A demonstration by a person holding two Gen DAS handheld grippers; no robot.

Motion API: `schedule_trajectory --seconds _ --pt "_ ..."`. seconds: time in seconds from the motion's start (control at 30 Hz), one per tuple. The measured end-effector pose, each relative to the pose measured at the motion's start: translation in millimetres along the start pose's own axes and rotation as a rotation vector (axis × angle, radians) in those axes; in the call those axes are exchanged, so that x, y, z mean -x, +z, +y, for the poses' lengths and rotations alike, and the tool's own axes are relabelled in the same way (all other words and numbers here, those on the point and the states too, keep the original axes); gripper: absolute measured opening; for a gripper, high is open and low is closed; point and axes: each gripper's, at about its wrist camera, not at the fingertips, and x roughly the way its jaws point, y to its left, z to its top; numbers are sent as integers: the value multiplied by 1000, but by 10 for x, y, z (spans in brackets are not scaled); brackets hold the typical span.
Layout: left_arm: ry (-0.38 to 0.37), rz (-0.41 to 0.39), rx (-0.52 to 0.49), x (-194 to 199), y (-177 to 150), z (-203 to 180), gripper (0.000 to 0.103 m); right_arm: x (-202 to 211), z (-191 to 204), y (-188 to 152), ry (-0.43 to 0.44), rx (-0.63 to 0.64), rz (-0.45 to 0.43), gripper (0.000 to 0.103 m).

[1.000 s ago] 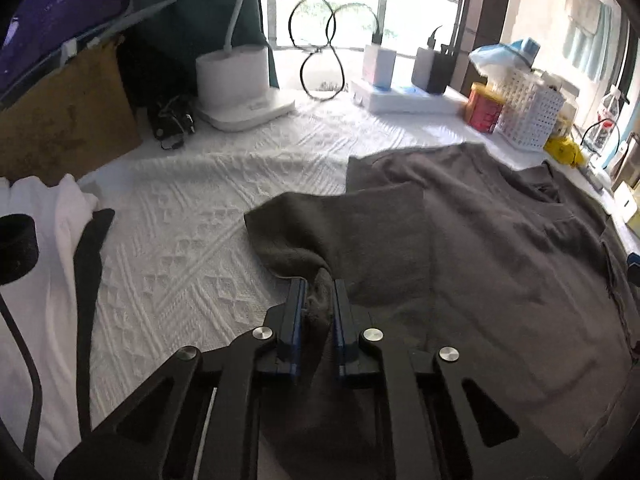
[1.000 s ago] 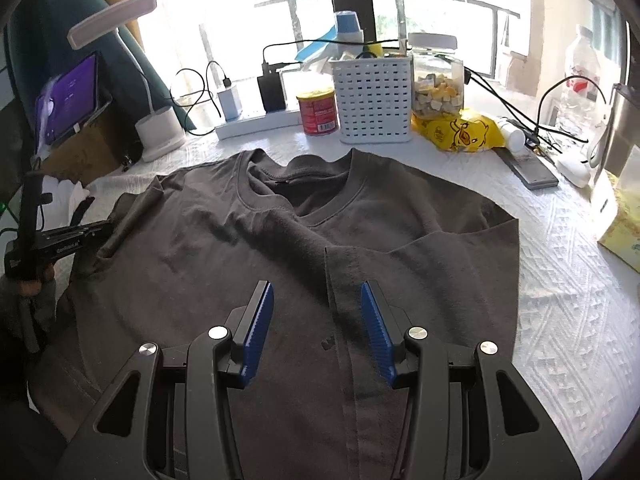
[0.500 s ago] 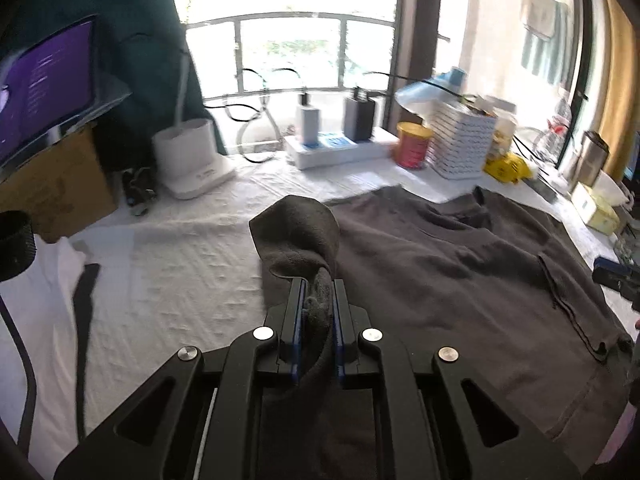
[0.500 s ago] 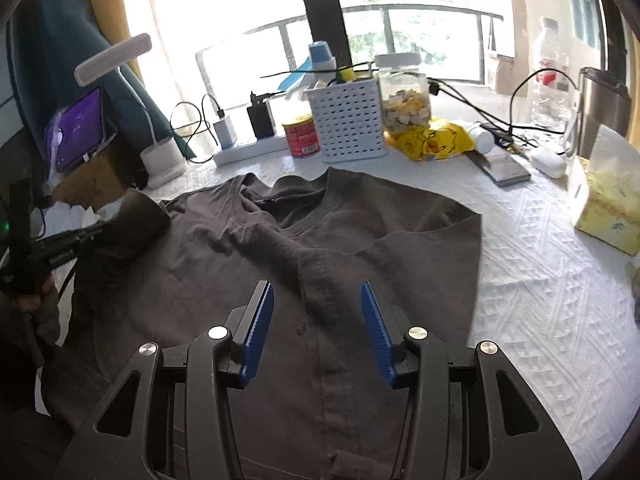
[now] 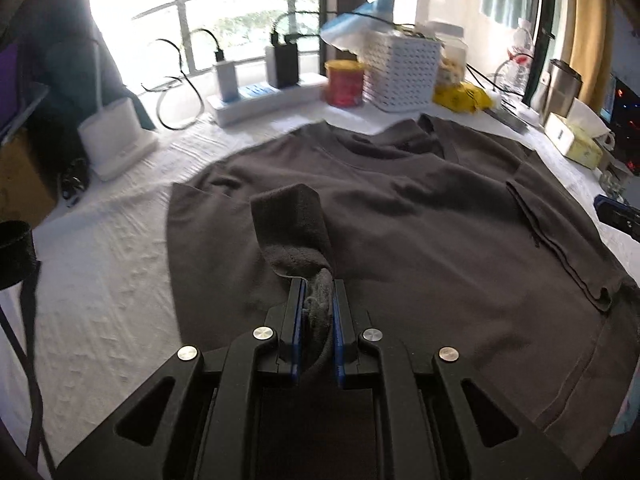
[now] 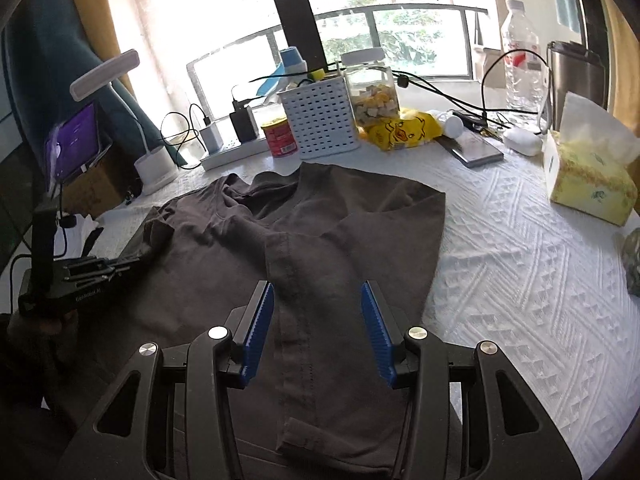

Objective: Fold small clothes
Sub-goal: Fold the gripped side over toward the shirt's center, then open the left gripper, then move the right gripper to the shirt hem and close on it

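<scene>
The dark grey T-shirt point(image 6: 320, 248) lies spread on the desk point(image 6: 520, 264), which is covered with a white textured cloth, its neckline toward the white perforated basket point(image 6: 320, 120) at the window side. The shirt's right side is already folded inward, so a stitched hem runs down the middle of the garment and a straight folded edge faces the bare cloth on the tissue-box side. The other sleeve point(image 5: 292, 220) is raised off the desk and doubled over the body of the shirt, on the side away from the basket.

That sleeve is bunched between the blue pads of the left tool point(image 5: 318, 320), which is clenched on the fabric and hangs above the shirt. In the right wrist view this tool point(image 6: 120, 264) comes in from the lamp side, a hand around its black handle. The right tool point(image 6: 318, 320) hovers over the folded hem at the shirt's lower part, released, with nothing between its pads.

Beside the basket toward the lamp stands a red can point(image 6: 280, 136), then a white power strip point(image 6: 236, 152) with chargers plugged in. On the basket's other side are a clear jar point(image 6: 372, 92) and a yellow duck-printed bag point(image 6: 400, 130). Further that way, well apart from the shirt, sits a yellow tissue box point(image 6: 588, 176). The white desk lamp point(image 6: 152, 164) stands beyond the power strip.
</scene>
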Motion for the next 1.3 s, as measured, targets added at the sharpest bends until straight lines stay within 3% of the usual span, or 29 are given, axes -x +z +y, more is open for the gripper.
schedule_trajectory --seconds 0.2,0.27,0.33,0.4,0.43,0.47,0.6,0.93,1.1,1.3 --pt "-36 18 -7 39 4 -87 14 0 -14 -6 9 -8 -2 48" --pt "-60 7 5 106 38 -70 21 -5 -9 -9 12 -6 0 48" --pt "-86 -26 32 208 93 -19 22 -18 -11 -7 11 -8 1 48" --pt "-86 -54 59 270 151 44 33 -29 -24 -1 10 -11 2 48" --pt "-79 -67 74 277 179 87 47 -33 -36 4 9 -14 1 48" --pt "-73 -71 84 266 200 123 51 -35 -44 7 8 -16 1 48" --pt "-68 -32 96 99 254 199 51 -48 -78 16 1 -22 2 48" --pt "-184 102 -12 -4 25 -152 51 -47 -110 -27 -1 -35 16 48" --pt "-183 51 -19 355 -120 -126 51 -43 -34 -93 10 -23 34 48" --pt "-94 11 20 514 -203 162 51 -48 92 -162 27 0 54 48"
